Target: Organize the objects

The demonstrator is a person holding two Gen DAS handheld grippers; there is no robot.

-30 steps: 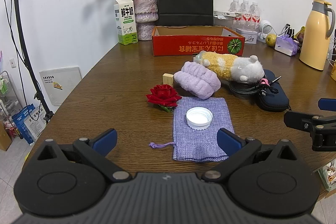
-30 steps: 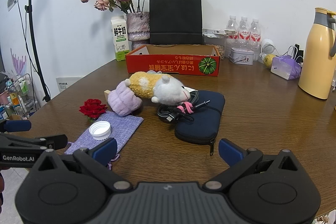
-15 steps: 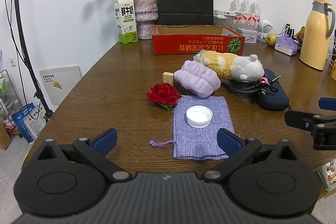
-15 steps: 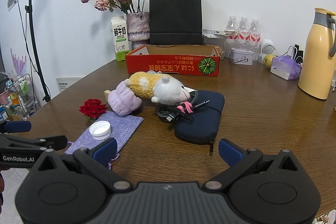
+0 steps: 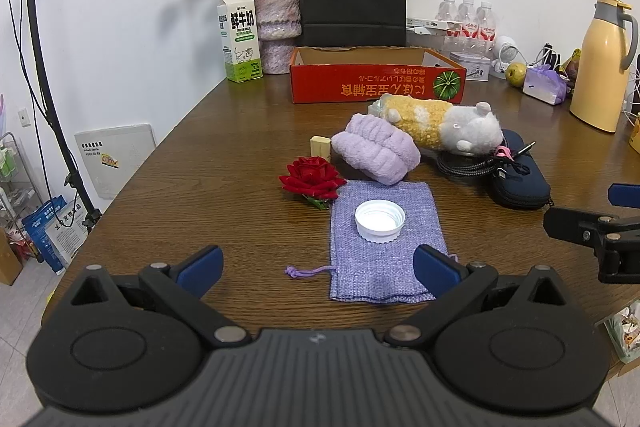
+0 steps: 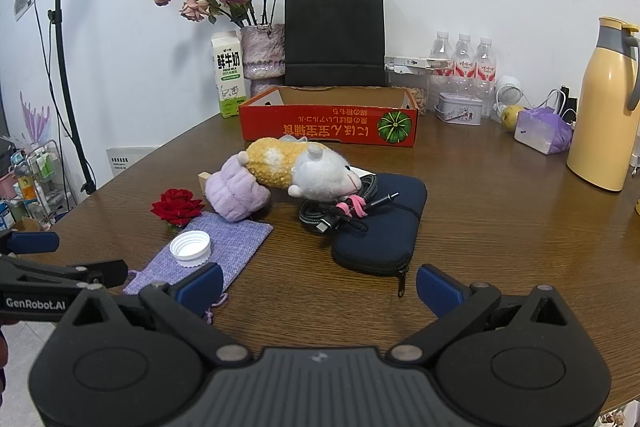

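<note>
Both tools hang above the near edge of the wooden table [image 5: 224, 163], each with its jaws spread wide and nothing between them: the left gripper [image 5: 318, 265] fills the bottom of its own view, and the right gripper [image 6: 319, 285] does the same in its view. The things to tidy lie in a loose cluster at the centre of both frames, with the red cardboard box [image 5: 378, 85] standing open behind them, probably the place they belong. Nearest the left gripper, in the lower middle of its frame, a white bottle cap [image 5: 380, 220] rests rim-up on a flat lilac drawstring pouch [image 5: 384, 247]; the cap looks light, rigid and a little slick, so I would pinch it across its ribbed wall. The pouch is limp cloth and would fold, best taken by an edge or its cord. Left of it sits a red fabric rose [image 5: 312, 177], soft and easily crushed. Behind lie a lilac plush headband [image 5: 376, 155] and a yellow-and-grey plush hamster [image 5: 444, 125], both squashy and forgiving, fit for a grip round the middle. In the right wrist view, just above centre, a coiled black cable [image 6: 340, 211] rests partly on a dark zip case [image 6: 380, 227]; the cable may slide or uncoil, while the case seems semi-stiff. A small wooden block [image 5: 321, 147] touches the headband's left end.
</note>
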